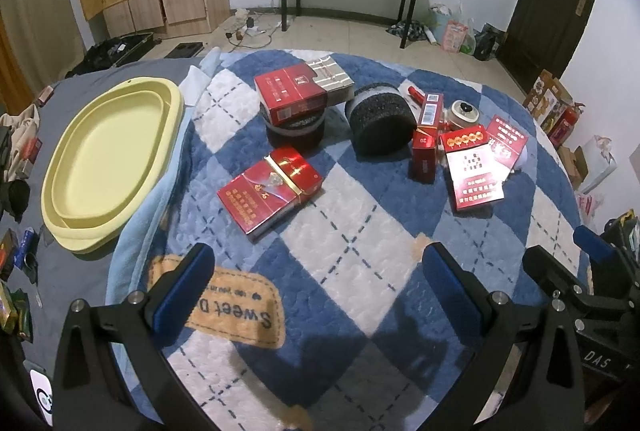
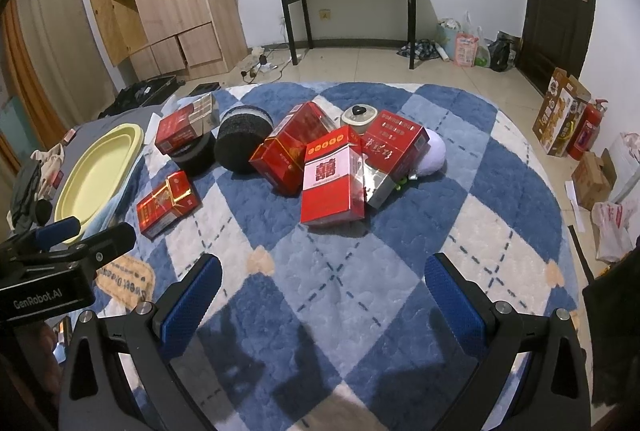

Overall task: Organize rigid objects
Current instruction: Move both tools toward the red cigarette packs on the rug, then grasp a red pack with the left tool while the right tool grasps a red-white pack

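Several red cardboard cigarette packs (image 2: 332, 183) lay scattered on the blue-and-white checked plush blanket (image 2: 460, 231) beside a pale yellow oval plastic tray (image 1: 108, 167), while the left gripper (image 1: 316, 283) and right gripper (image 2: 324, 291) hovered released, grasping nothing.

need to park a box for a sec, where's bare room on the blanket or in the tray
The yellow tray is empty. The blanket is bare between both grippers and the boxes. It is crowded around the black foam roll and the red-and-white box.

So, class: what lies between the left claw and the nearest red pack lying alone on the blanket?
Only bare checked blanket separates the left claw from the red pack, as the left wrist view shows.
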`<state>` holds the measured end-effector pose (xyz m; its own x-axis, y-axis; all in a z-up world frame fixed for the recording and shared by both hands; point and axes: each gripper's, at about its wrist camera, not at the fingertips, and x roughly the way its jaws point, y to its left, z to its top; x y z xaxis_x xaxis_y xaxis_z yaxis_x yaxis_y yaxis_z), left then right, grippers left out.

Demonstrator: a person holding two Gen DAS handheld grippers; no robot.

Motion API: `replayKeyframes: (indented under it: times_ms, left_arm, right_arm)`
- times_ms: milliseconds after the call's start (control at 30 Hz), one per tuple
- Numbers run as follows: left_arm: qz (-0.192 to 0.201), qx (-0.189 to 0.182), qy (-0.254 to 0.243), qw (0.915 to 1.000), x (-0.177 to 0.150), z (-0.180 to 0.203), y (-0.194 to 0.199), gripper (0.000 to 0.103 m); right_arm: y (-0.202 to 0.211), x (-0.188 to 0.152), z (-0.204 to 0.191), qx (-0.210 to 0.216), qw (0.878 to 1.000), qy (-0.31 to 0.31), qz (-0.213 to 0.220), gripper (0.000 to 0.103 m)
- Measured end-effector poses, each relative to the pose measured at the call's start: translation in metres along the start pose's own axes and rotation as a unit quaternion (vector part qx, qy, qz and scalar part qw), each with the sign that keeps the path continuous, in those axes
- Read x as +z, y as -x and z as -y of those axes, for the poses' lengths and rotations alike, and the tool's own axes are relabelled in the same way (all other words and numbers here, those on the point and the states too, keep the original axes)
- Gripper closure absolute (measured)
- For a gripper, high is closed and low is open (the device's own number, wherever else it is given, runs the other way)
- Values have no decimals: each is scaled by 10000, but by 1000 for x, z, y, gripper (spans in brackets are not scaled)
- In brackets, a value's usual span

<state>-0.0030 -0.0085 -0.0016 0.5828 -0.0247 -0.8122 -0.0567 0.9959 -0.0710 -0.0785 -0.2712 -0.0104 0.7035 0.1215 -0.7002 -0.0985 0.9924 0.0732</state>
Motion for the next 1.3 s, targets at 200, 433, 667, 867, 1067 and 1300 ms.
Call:
replayKeyframes:
  times_ms: [200,433,667,867,1067,1300]
  left_arm:
    - [-268,-122,351,9990,-3,-16,-7,0]
    - [-507,35,460,9976,-2,-38,-15,0]
    - [-575,-95,5,9983,20,-56,-33,0]
    - [-545,-113,-913,9943,35,-42,-57,0]
    - [-519,-269,-1211,9909,49,-43,-83,0]
    - [-781,-298,-1071,9907,48,-54,-111,0]
  right_arm:
    - [0,0,0,88,10000,-14,8,0]
    - [1,0,3,135,9999,-64,35,0]
    - [-13,5,11,-21,10000,85,6,0]
    - [-34,25,37,-73,9998,85,152,0]
    - [-58,39,78,140,9974,-705,-14,1]
    - [-78,47,56,476,9982,-349,-99,7]
